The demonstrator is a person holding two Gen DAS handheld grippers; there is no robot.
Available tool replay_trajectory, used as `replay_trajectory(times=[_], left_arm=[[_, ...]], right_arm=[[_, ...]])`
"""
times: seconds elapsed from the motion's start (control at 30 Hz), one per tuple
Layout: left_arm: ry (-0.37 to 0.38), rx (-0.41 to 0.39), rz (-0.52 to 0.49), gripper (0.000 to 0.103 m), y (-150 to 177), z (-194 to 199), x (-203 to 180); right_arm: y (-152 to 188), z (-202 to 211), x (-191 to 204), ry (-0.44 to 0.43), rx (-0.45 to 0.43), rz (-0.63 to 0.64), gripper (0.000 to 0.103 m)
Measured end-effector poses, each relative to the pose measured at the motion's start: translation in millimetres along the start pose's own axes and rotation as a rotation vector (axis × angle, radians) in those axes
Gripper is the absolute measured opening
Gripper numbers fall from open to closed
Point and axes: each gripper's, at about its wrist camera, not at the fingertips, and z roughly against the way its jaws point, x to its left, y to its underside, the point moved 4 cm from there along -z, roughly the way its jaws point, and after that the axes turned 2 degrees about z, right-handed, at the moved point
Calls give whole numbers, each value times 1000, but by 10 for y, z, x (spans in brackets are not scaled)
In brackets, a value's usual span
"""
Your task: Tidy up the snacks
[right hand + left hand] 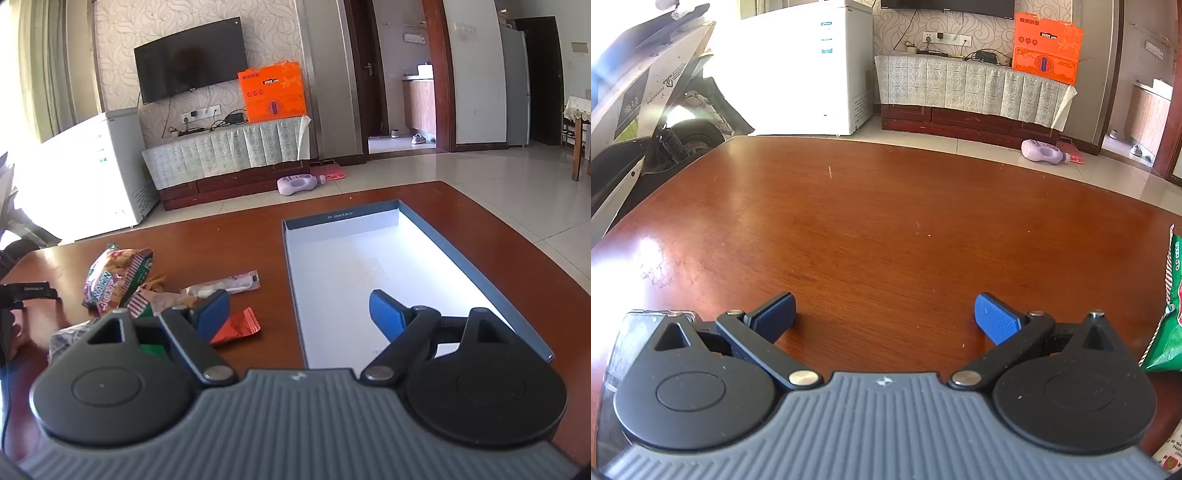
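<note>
Nothing picked up yet, so this looks like the very start of the sort. The right gripper (300,314) hangs released, jaws wide, straddling the near-left edge of the box (476,254), which sits bare on the table (229,236). The snacks (122,275) lie in a heap just left of the box, a red packet (238,326) nearest the gripper (its left pad overlaps it in view). The left gripper (884,317) is spread wide too, over bare wood, a green bag (1169,314) off to its right. Next call, I'd say: swing left, drop onto the red packet, clamp, carry it into the box.
</note>
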Motion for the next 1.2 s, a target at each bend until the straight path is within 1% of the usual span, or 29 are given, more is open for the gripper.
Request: replay_trajectory(times=[0.13, 0.27, 0.37, 0.57, 0.63, 0.73, 0.77, 0.87, 1.0, 1.13, 1.17, 1.2], left_arm=[[1, 0, 1, 103, -1, 0, 4], [-1, -2, -2, 103, 1, 2, 1], [-1, 3, 1, 103, 5, 2, 11], [-22, 12, 23, 103, 36, 94, 103], [-40, 13, 41, 103, 46, 73, 165], [-50, 8, 46, 103, 113, 170, 142], [-54, 5, 45, 103, 153, 211, 79], [-66, 0, 54, 103, 214, 240, 121], [-70, -14, 47, 103, 337, 377, 119], [-40, -67, -6, 103, 426, 653, 29], [-27, -72, -12, 103, 446, 729, -2], [3, -77, -12, 103, 457, 820, -54]], right_arm=[[-4, -7, 18, -7, -2, 4, 84], [-3, -5, 76, -12, -13, 37, 84], [-61, -48, 78, 1, -28, 70, 84], [-75, -128, 108, 21, -50, 76, 84], [-88, -165, 116, 27, -54, 74, 84], [-91, -200, 138, 33, -55, 77, 84], [-84, -218, 150, 32, -52, 81, 84], [-78, -293, 210, 31, -39, 93, 84], [-86, -349, 246, 23, -53, 97, 84], [-78, -392, 310, -27, -43, 96, 84], [-76, -387, 329, -43, -43, 98, 84], [-77, -375, 343, -63, -45, 99, 84]])
